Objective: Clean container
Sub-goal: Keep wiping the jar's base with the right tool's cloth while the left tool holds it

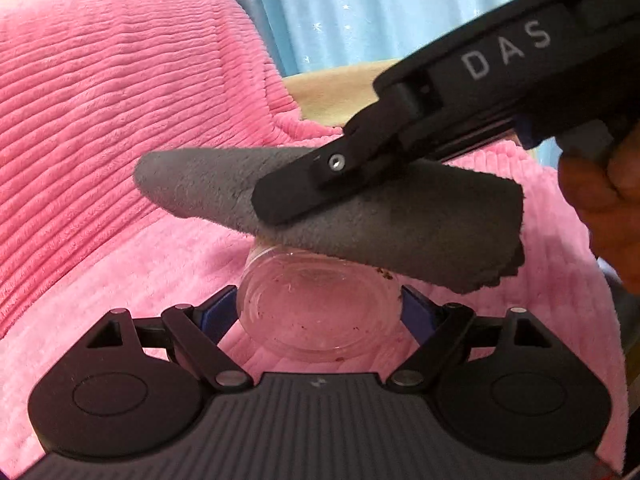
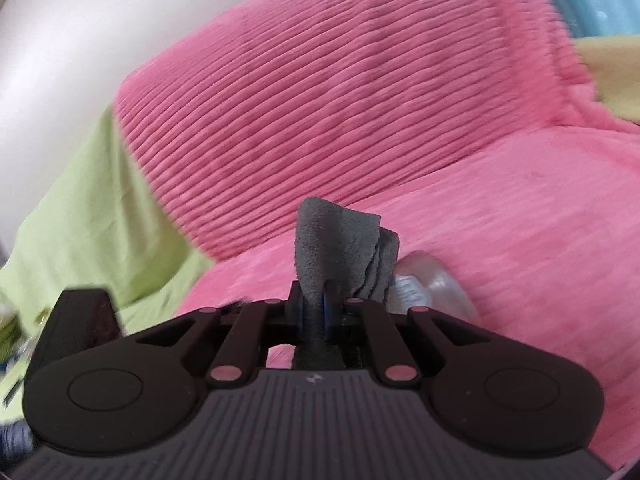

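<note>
A clear round plastic container [image 1: 316, 320] with brown specks inside lies on its side between the blue pads of my left gripper [image 1: 320, 300], which is shut on it. Its open mouth faces away from the camera. A folded grey cloth [image 1: 400, 232] lies across the container's far rim. My right gripper [image 1: 288, 196] comes in from the upper right and is shut on this cloth. In the right wrist view the cloth [image 2: 336, 240] sticks up from the pinched right gripper [image 2: 316, 304], and the container [image 2: 436, 284] shows just right of it.
A pink ribbed blanket [image 1: 120, 120] covers the seat and backrest under and behind both grippers. A green sheet [image 2: 92, 220] lies to the left, a blue curtain [image 1: 380, 12] hangs behind. A person's hand [image 1: 600, 200] holds the right gripper's handle.
</note>
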### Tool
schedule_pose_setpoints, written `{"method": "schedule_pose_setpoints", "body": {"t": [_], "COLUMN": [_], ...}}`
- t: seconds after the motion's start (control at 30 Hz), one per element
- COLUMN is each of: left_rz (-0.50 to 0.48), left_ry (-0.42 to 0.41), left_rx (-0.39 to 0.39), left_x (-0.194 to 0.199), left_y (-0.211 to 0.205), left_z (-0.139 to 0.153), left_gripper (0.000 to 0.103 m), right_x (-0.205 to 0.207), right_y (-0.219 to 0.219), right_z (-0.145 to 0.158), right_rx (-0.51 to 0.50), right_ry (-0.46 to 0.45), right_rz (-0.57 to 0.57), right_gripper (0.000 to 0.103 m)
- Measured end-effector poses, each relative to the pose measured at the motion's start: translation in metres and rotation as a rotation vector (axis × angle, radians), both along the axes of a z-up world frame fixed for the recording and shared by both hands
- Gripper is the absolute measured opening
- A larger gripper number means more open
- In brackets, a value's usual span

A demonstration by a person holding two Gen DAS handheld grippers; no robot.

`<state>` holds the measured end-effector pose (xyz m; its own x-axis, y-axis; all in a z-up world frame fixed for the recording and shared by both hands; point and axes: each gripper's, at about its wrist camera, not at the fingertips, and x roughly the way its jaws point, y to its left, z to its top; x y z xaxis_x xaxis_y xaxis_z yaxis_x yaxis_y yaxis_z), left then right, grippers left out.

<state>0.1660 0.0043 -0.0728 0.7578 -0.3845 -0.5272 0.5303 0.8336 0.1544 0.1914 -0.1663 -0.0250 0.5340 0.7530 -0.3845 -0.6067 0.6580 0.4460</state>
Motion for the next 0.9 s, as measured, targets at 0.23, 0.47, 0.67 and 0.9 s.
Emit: {"method": "schedule_pose_setpoints", "body": {"t": [0.23, 0.47, 0.67, 0.9], "left_rz": [-0.015, -0.016, -0.007, -0.004], "left_ry": [-0.047, -0.080, -0.033, -0.009], "left_rx": [0.062, 0.113, 0.092, 0.062], "left_x": [-0.002, -0.004, 0.001, 0.004], "left_y": [-0.009, -0.014, -0.010, -0.003], "left_z": [-0.002, -0.005, -0.008, -0.008], "left_gripper": [0.085, 0.085, 0.086, 0.085], "right_x": [0.009, 0.006, 0.012, 0.005], "right_y": [-0.015, -0.004, -0.017, -0.012], "right_z": [0.001, 0.004, -0.002, 0.002], "right_rx": [0.004, -0.031, 0.012, 0.015], "right_ry": [0.004, -0.030, -0.010, 0.003], "right_rz": [-0.160, -0.104, -0.162, -0.115], "right_gripper": [0.007, 0.006, 0.006, 0.007]}}
